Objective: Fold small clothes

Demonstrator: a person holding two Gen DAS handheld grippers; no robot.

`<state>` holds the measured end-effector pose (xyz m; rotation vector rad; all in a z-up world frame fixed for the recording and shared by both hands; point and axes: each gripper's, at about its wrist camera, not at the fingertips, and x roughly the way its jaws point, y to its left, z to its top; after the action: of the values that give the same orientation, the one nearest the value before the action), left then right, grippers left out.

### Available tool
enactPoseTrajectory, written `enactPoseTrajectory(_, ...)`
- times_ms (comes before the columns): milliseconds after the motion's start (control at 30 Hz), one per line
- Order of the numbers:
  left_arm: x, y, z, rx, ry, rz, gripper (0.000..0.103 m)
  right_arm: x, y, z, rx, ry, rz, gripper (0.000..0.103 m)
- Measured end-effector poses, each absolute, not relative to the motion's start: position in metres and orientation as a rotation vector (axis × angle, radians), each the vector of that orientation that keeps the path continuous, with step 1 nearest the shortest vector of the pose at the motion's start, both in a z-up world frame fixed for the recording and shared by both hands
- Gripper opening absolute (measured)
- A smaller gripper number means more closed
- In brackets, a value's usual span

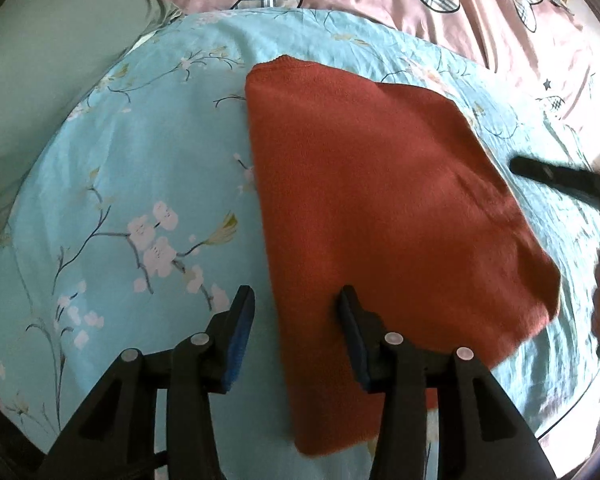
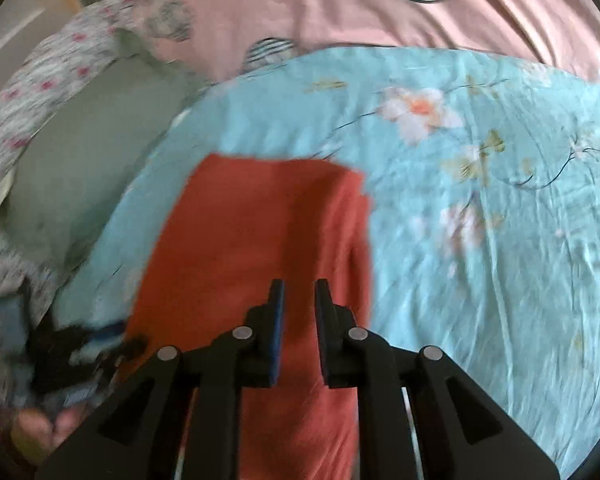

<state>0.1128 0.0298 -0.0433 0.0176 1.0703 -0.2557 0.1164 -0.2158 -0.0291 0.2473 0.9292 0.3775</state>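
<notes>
On the far left of the left wrist view lies a soft green pillow [image 1: 48, 80]. Next to it spreads the blue flower sheet [image 1: 148, 168], which covers most of the bed. The left gripper [image 1: 296, 300] hangs over the sheet with its 2 fingers spread apart and nothing pinched. Its left finger is above the bare sheet, and its right finger is above the red cloth [image 1: 380, 200]. The red cloth lies flat on the blue sheet, folded into a neat shape. Behind it, at the top, is a pink blanket [image 1: 380, 4] with stars and checked shapes. At the far right edge, the dark tip of the right gripper [image 1: 560, 180] pokes in beside the cloth, not touching it.

From the right wrist view, which is blurry, the right gripper [image 2: 299, 292] sits over the red cloth [image 2: 252, 240]. Its 2 fingers are close together with a small gap, and nothing is pinched. The green pillow [image 2: 84, 168] is at the left, and the sheet [image 2: 480, 220] fills the right.
</notes>
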Motion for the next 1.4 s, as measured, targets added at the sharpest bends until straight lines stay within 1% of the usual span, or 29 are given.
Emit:
enactPoseTrajectory(133,0.095,0.034,-0.038,0.022,1.070,-0.253,0.047,0.078,-0.200,-0.055,0.176,1.012,0.402,0.016)
enactPoseTrajectory(200,0.086,0.030,-0.043,0.043,1.083,-0.260,0.048,0.069,-0.201,-0.074,0.128,1.044,0.360,0.015)
enactPoseTrajectory(267,0.080,0.024,-0.055,0.085,1.101,-0.255,0.049,0.069,-0.206,-0.089,0.161,1.061,0.346,0.014)
enactPoseTrajectory(333,0.076,0.024,-0.062,0.089,1.093,-0.249,0.049,0.068,-0.212,-0.091,0.200,1.052,0.341,0.013)
enactPoseTrajectory(500,0.076,0.029,-0.061,0.055,1.094,-0.246,0.051,0.066,-0.215,-0.091,0.212,1.042,0.323,0.013)
enactPoseTrajectory(533,0.074,0.030,-0.061,0.056,1.093,-0.247,0.052,0.064,-0.217,-0.091,0.215,1.038,0.317,0.013)
enactPoseTrajectory(600,0.071,0.032,-0.062,0.053,1.090,-0.241,0.057,0.054,-0.223,-0.093,0.243,1.032,0.305,0.012)
enactPoseTrajectory(700,0.071,0.036,-0.064,0.020,1.092,-0.236,0.058,0.051,-0.230,-0.091,0.334,1.035,0.296,0.013)
enactPoseTrajectory(767,0.073,0.035,-0.064,0.017,1.095,-0.231,0.058,0.052,-0.232,-0.075,0.342,1.007,0.306,0.016)
enactPoseTrajectory(833,0.073,0.034,-0.063,0.021,1.095,-0.232,0.058,0.062,-0.233,-0.053,0.348,0.952,0.315,0.017)
enactPoseTrajectory(867,0.073,0.033,-0.063,0.022,1.096,-0.233,0.058,0.070,-0.234,-0.047,0.347,0.936,0.305,0.023)
enactPoseTrajectory(900,0.073,0.034,-0.063,0.021,1.097,-0.234,0.058,0.081,-0.235,-0.042,0.336,0.923,0.289,0.033)
enactPoseTrajectory(967,0.074,0.035,-0.062,0.010,1.101,-0.238,0.058,0.111,-0.235,-0.041,0.320,0.922,0.261,0.043)
enactPoseTrajectory(1100,0.074,0.037,-0.062,-0.001,1.107,-0.249,0.058,0.167,-0.231,-0.058,0.370,0.984,0.255,0.043)
enactPoseTrajectory(1133,0.074,0.037,-0.062,-0.001,1.109,-0.251,0.058,0.178,-0.229,-0.063,0.359,0.996,0.254,0.041)
enactPoseTrajectory(1167,0.074,0.037,-0.062,-0.002,1.110,-0.252,0.058,0.182,-0.228,-0.066,0.358,1.000,0.251,0.014)
enactPoseTrajectory(1200,0.075,0.037,-0.062,-0.004,1.113,-0.253,0.058,0.181,-0.229,-0.062,0.370,0.982,0.251,0.011)
enactPoseTrajectory(1300,0.076,0.038,-0.062,-0.012,1.113,-0.262,0.059,0.169,-0.233,-0.048,0.361,0.905,0.224,0.011)
enactPoseTrajectory(1400,0.079,0.033,-0.065,0.005,1.111,-0.262,0.062,0.175,-0.229,-0.077,0.294,0.977,0.176,0.012)
